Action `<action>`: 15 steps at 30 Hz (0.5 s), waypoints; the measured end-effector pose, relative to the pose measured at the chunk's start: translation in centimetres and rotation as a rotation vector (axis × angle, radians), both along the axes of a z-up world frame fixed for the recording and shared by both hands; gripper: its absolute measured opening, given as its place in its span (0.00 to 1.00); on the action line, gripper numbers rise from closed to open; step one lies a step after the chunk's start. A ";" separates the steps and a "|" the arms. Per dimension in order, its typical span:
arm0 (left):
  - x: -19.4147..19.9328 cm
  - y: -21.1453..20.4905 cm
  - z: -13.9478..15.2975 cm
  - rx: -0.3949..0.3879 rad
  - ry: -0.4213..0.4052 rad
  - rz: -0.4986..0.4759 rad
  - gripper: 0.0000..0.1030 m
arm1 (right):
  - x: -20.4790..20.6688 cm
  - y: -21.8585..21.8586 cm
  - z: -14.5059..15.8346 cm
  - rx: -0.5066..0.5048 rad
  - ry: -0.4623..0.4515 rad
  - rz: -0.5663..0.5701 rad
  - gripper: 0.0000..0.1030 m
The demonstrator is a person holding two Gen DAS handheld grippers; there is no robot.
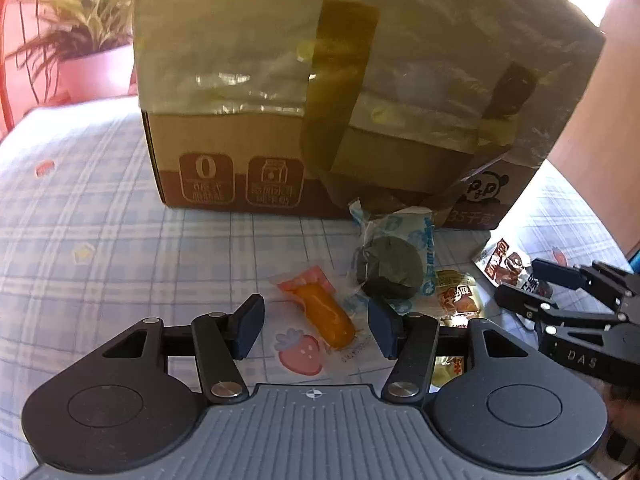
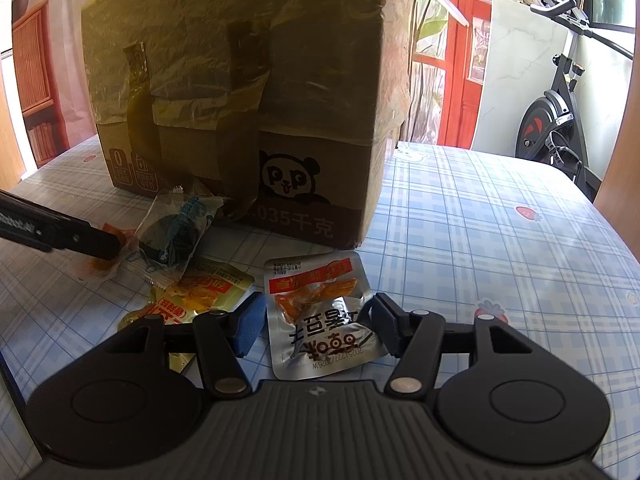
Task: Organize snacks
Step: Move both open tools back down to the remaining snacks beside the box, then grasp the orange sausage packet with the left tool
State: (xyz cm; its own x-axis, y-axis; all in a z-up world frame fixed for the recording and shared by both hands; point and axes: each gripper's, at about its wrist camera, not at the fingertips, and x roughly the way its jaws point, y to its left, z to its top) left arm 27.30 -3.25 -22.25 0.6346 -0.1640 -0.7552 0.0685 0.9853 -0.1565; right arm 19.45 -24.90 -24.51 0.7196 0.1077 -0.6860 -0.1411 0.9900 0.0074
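Box: we are looking at a large cardboard box point(image 1: 352, 92) standing at the far side of the table, wrapped in clear film and dark tape, with a panda printed on its lower right corner.
Table: a cloth of pale blue checks with strawberry prints point(image 1: 100, 216) is lying under everything.
Plant: a potted plant point(image 1: 86, 32) is sitting far left, beyond the table edge.
Exercise bike: it point(image 2: 556, 120) is standing far right, off the table.
Left gripper: we are holding the left gripper point(image 1: 316, 326) near the table with its jaws standing about half open; the orange sausage snack is lying between them, and neither pad is pressing on it.
Right gripper: we are holding the right gripper point(image 2: 316, 328) with its jaws about half open on either side of the silver packet; the pads are sitting just beside its edges, and we cannot tell whether they are touching.
Silver packet: the silver packet point(image 2: 320, 320) is lying flat, near and right of the other snacks.
Dark round cake: this cake in a clear blue-printed wrapper point(image 1: 390, 266) is leaning just in front of the box.
Yellow packet: the yellow packet point(image 2: 204, 292) is lying between the cake and the silver packet.
Orange sausage snack: the orange sausage snack point(image 1: 326, 312) is lying leftmost, just beside the cake.
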 end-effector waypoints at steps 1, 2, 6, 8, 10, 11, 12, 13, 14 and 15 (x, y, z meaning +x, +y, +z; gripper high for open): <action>0.0 -0.1 0.0 -0.001 -0.004 0.000 0.59 | 0.0 0.0 0.0 0.001 0.000 0.000 0.59; 0.1 -0.3 -0.1 0.003 -0.003 -0.004 0.59 | 0.0 0.0 0.0 0.002 0.000 0.000 0.59; 0.1 -0.9 -0.2 0.034 -0.013 0.002 0.59 | 0.0 0.0 0.0 0.002 0.001 0.000 0.59; 0.1 -1.2 -0.4 0.050 -0.026 0.000 0.53 | 0.0 0.0 0.1 0.002 0.001 0.000 0.59; 0.0 -1.4 -0.5 0.077 -0.049 -0.003 0.35 | 0.1 -0.1 0.1 0.002 0.001 0.000 0.59; -0.1 -1.1 -0.6 0.056 -0.053 -0.009 0.28 | 0.0 0.0 0.1 0.003 0.001 0.000 0.59; -0.3 -0.6 -0.6 0.011 -0.054 -0.011 0.26 | 0.0 0.0 0.1 0.003 0.001 0.000 0.59; -0.4 -0.2 -0.6 -0.020 -0.050 -0.010 0.24 | 0.0 0.0 0.1 0.003 0.001 0.000 0.59; -0.6 0.1 -0.6 -0.028 -0.054 -0.013 0.23 | 0.0 0.0 0.1 0.003 0.001 0.000 0.59; -0.9 0.2 -0.6 -0.018 -0.065 -0.017 0.22 | 0.0 0.0 0.1 0.003 0.001 0.000 0.59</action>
State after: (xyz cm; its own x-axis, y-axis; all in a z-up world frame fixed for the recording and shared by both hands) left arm 26.43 -3.04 -22.83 0.6790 -0.1888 -0.7095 0.0961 0.9809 -0.1690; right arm 19.46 -24.94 -24.46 0.7189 0.1097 -0.6864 -0.1414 0.9899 0.0101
